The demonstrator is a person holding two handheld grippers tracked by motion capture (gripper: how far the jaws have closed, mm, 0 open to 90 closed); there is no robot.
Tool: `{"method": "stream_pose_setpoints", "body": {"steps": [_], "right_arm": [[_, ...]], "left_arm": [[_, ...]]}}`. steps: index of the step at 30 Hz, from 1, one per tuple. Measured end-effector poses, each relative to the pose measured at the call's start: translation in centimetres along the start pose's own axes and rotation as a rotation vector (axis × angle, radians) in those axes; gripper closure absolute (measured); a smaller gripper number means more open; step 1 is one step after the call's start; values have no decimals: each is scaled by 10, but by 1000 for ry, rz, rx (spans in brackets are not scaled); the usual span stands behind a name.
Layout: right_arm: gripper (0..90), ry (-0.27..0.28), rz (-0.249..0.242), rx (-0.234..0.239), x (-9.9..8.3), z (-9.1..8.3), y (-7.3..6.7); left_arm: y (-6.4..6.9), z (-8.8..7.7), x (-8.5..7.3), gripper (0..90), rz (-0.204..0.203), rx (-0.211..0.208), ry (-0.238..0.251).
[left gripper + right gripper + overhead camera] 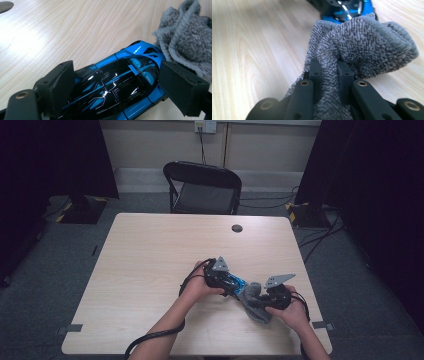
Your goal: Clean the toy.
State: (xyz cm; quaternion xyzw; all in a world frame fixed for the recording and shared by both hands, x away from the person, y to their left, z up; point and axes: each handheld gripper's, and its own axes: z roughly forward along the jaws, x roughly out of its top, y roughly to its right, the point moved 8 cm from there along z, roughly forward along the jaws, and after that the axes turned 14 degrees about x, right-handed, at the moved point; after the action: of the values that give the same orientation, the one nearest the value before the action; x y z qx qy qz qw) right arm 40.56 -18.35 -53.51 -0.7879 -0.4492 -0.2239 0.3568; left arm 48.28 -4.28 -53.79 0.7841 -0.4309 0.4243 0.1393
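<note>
Clamping blue toy car [120,82] widthwise, left gripper [122,85] holds it on table [150,250]; right gripper [329,72] pinches grey cloth [362,42] against car's end.

Bare table [150,255] left – cloth [252,300] right

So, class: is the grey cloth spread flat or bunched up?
Bunched up. The grey cloth rises in thick folds from the shut right gripper, against the blue toy car.

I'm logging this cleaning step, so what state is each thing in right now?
Toy car: on the table, clamped sideways by the left gripper.
Grey cloth: bunched, pinched by the right gripper, touching the car's end.
Chair: unoccupied, beyond the table.
</note>
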Motion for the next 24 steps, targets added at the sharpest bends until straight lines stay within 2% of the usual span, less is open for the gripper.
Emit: {"method": "stream_pose_setpoints", "body": {"steps": [9, 24], "right_arm": [[783, -34, -38, 33, 6, 14, -13], [783, -47, -81, 114, 12, 27, -30]], "left_arm": [[0, 0, 0, 140, 0, 5, 1], [1, 0, 0, 140, -5, 4, 1]]}}
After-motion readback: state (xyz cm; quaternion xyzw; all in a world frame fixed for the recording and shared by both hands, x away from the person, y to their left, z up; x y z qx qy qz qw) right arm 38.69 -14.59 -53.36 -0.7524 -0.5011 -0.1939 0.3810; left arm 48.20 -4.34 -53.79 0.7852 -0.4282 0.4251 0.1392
